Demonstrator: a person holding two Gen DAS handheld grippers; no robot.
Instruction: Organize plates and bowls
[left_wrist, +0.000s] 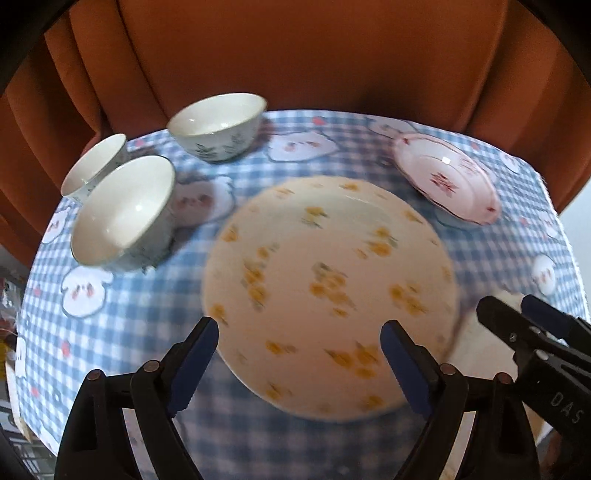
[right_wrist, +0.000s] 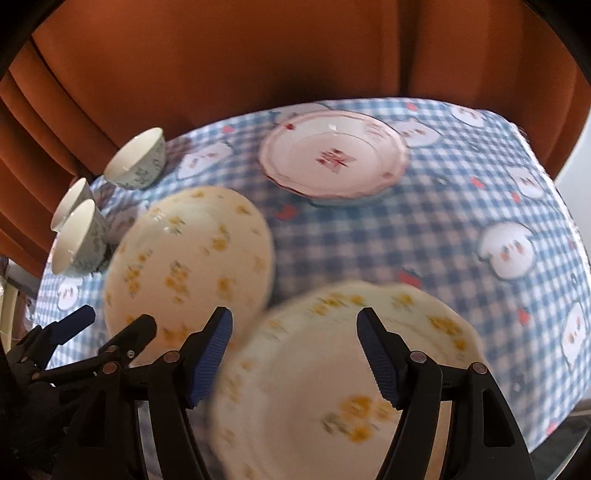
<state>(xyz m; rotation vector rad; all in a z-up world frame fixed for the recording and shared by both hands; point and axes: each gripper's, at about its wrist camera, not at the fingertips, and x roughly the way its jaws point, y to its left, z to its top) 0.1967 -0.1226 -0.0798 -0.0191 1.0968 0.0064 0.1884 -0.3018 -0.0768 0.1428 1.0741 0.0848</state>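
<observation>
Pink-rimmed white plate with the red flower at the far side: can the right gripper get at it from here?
Probably yes. The right gripper is open and empty, the pink-rimmed white plate lies alone, and only bare blue checked tablecloth lies between, past the yellow-flowered plate beneath the gripper.

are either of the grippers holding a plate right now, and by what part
Neither. The left gripper stands open over one yellow-flowered plate, the right gripper open over the other yellow-flowered plate; no pad presses a rim.

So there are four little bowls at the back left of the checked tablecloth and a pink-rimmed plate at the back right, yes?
Not quite: there are three bowls, not four. The left wrist view shows them: one at the back and two close together nearer the left edge. The pink-rimmed plate is indeed at the back right of the checked tablecloth.
</observation>
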